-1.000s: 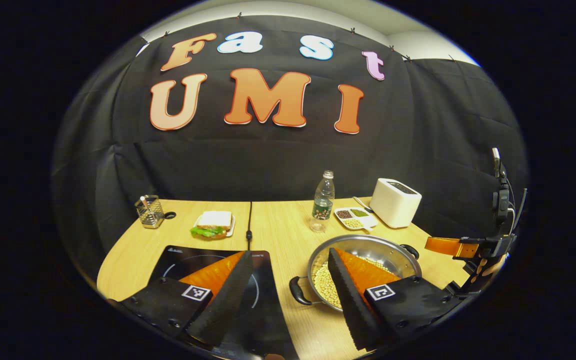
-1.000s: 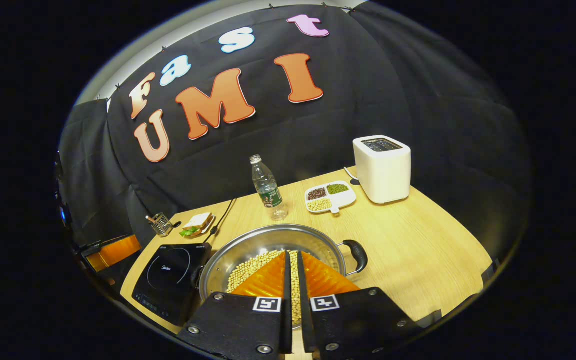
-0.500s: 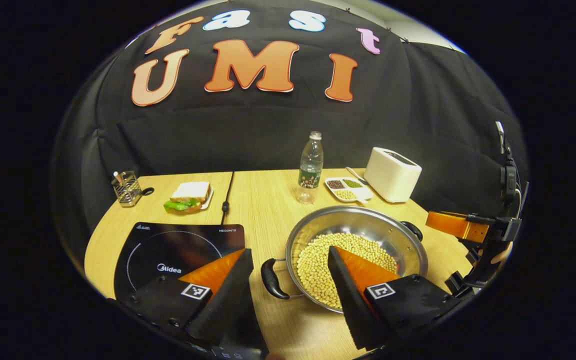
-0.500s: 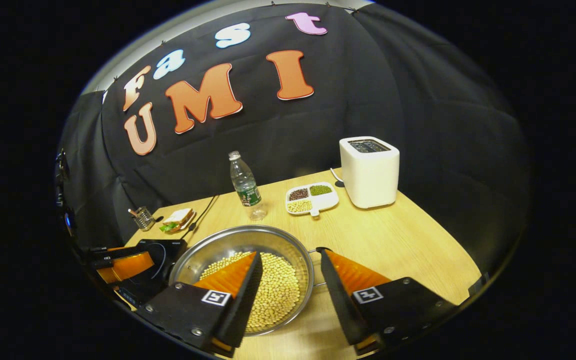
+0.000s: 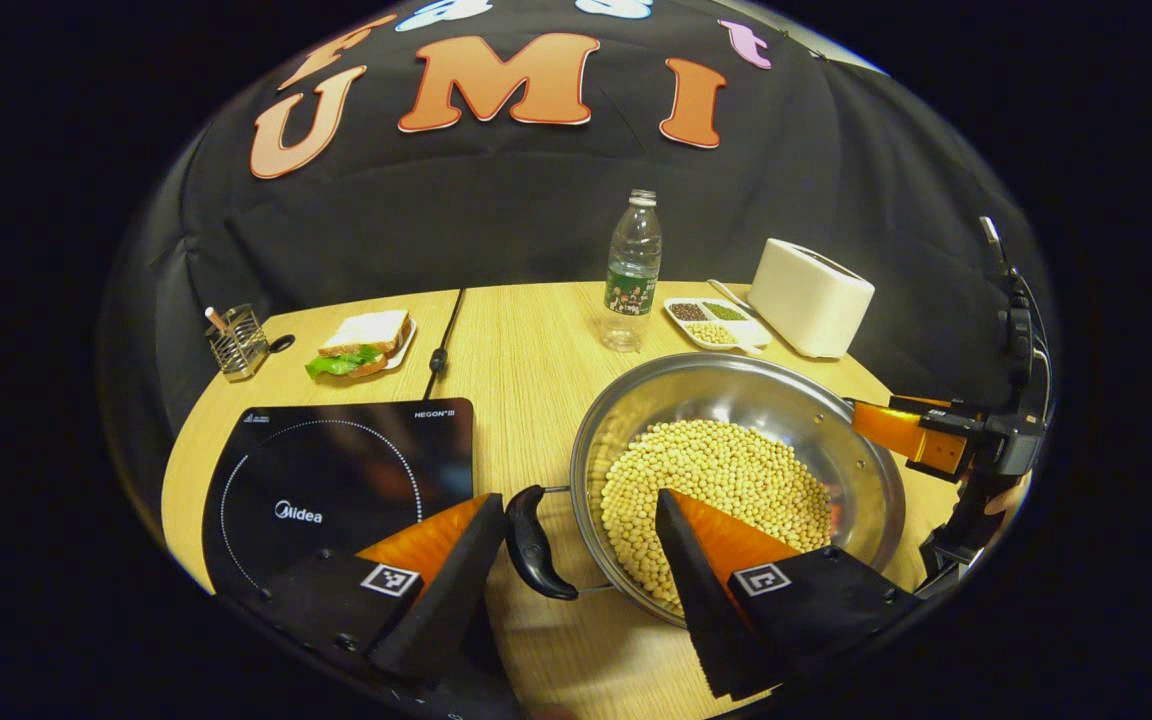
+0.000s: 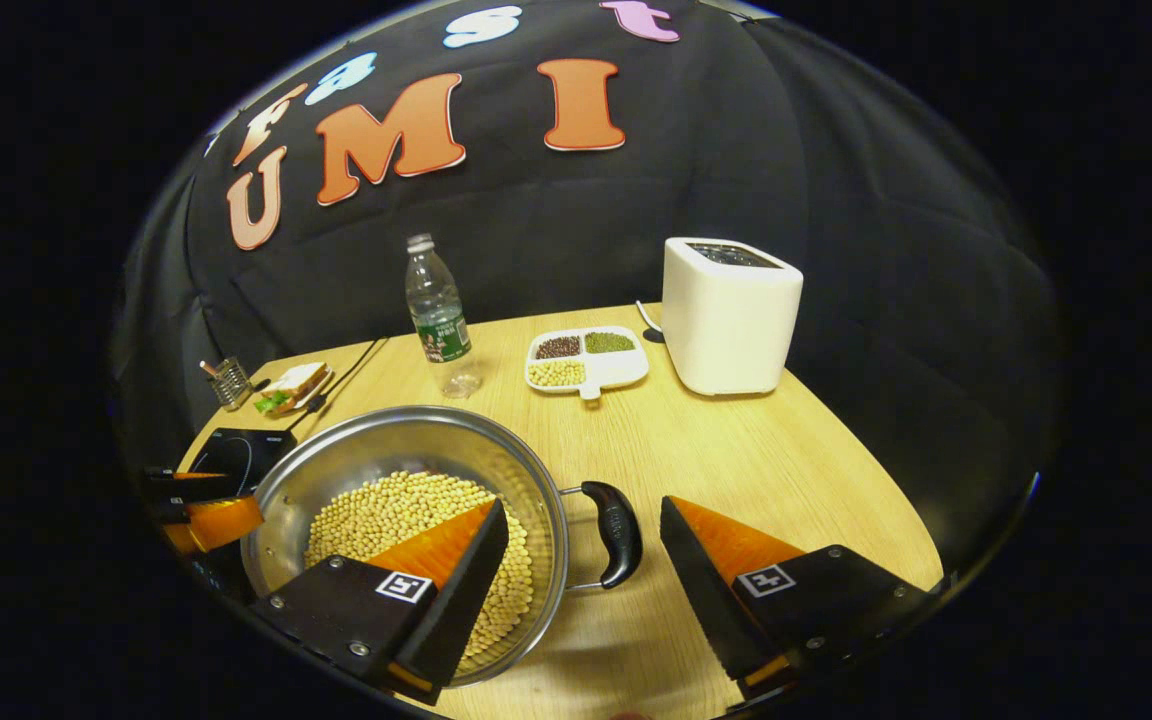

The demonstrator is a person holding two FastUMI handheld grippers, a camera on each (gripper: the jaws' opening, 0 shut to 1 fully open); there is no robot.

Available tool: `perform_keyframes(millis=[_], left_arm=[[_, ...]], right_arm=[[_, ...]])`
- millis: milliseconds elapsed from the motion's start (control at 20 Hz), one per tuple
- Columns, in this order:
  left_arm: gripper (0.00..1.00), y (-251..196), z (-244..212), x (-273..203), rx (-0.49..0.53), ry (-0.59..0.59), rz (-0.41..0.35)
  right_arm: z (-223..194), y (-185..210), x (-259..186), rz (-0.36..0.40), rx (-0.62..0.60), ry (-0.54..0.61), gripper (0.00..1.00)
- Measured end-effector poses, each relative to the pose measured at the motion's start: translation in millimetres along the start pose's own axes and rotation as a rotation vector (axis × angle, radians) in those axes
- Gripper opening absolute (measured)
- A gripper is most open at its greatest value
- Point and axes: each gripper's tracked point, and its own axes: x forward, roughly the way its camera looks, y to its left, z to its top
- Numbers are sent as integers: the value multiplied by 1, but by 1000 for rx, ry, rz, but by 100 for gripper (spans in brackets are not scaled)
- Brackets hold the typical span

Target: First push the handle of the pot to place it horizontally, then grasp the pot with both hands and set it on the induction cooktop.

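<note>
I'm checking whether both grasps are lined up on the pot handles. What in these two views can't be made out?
- Left gripper view: the pot's far handle is hidden behind the right gripper.
- Left gripper view: the cooktop's near edge is covered by the left gripper's finger.
- Right gripper view: the pot's left handle sits behind the rim and the left gripper.
- Either view: whether any finger touches a handle.

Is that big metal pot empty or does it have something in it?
Not empty: the pot holds a layer of pale soybeans covering its bottom.
</note>
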Motion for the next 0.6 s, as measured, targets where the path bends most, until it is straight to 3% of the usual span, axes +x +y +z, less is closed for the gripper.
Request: perform_keyframes(millis=[350,450,500,600], left_arm=[[98,7,-29,19,-71,97,11],[80,11,-28,26,-92,99,21],[71,9,-32,24,-83,125,26],[67,10,-27,27,-62,110,29]], right_arm=[[-18,3,22,14,21,75,95],[-23,0,23,5,19,99,82],[-22,1,30,4,20,90,68],[-22,1,25,9,1,82,62]])
